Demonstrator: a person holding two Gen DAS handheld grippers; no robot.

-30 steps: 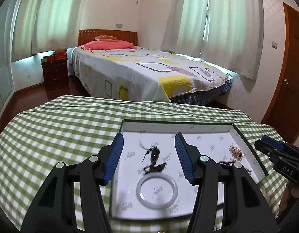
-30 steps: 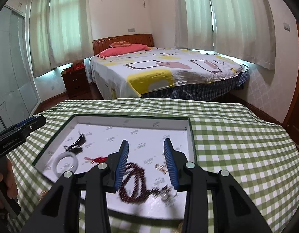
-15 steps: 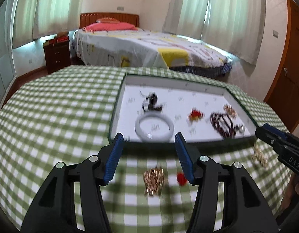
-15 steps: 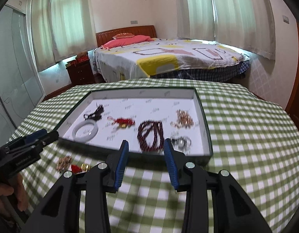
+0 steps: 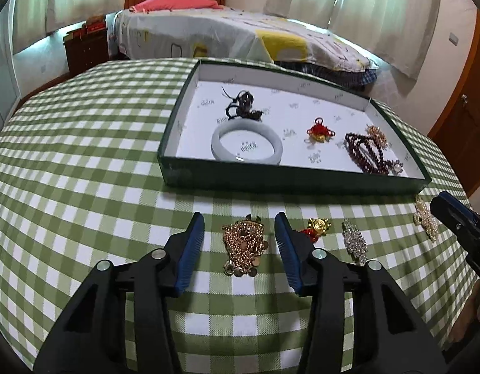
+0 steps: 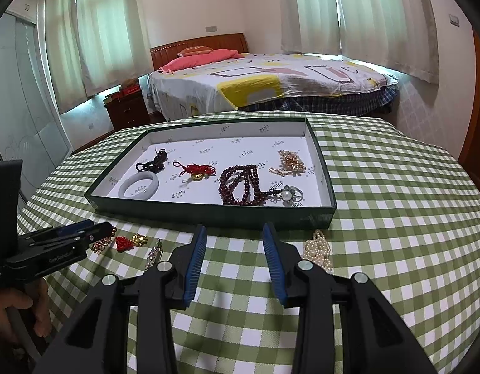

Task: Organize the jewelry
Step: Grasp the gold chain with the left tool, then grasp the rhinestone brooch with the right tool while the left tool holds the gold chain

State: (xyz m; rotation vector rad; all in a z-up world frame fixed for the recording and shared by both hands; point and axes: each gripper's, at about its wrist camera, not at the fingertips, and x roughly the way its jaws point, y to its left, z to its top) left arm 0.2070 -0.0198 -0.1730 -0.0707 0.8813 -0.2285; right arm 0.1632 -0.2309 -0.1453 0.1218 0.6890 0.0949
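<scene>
A green tray [image 5: 289,181] with a white floor holds a white bangle [image 5: 246,144], a black cord piece [image 5: 241,106], a red knot charm [image 5: 321,131], dark red beads [image 5: 366,153] and a gold piece [image 5: 377,133]. On the checked cloth in front lie a gold chain pile [image 5: 244,244], a red and gold charm [image 5: 316,227], a rhinestone clip [image 5: 354,240] and a pearl piece [image 5: 425,218]. My left gripper [image 5: 240,235] is open with the gold chain pile between its fingers. My right gripper [image 6: 234,243] is open and empty, left of the pearl piece [image 6: 319,251].
The tray [image 6: 215,212] lies on a round table with a green checked cloth [image 6: 395,218]. A bed [image 6: 271,84] and a dark nightstand [image 6: 127,109] stand beyond the table. A wooden door [image 5: 464,115] is at the right.
Both grippers have pulled back from over the tray and dropped toward the cloth in front of it. The left one now frames the gold chain pile. Both stay open.
</scene>
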